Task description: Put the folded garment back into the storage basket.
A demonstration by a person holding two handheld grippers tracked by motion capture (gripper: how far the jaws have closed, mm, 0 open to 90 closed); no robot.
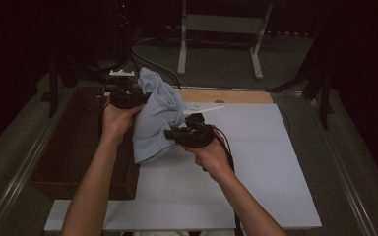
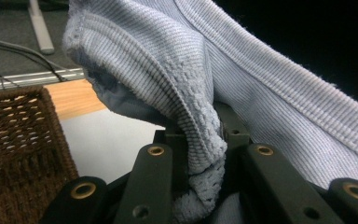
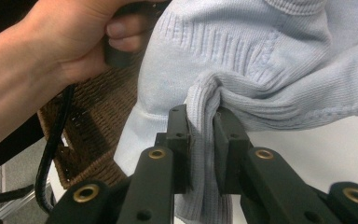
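Both grippers clamp the pale blue sweater (image 1: 155, 120), raised above the tabletop (image 1: 256, 162). Left gripper (image 1: 124, 98) pinches its upper edge; right gripper (image 1: 189, 133) pinches lower, so the garment hangs slanting between them beside the wicker basket (image 1: 74, 142).

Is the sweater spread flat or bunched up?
Bunched: the sweater hangs crumpled off the board, pinched by both tongs.

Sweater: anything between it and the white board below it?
Nothing visible. The light blue sweater hangs pinched in both the left gripper and the right gripper, its lower edge at the bare white board. The wicker basket sits off to the left, beside the board.
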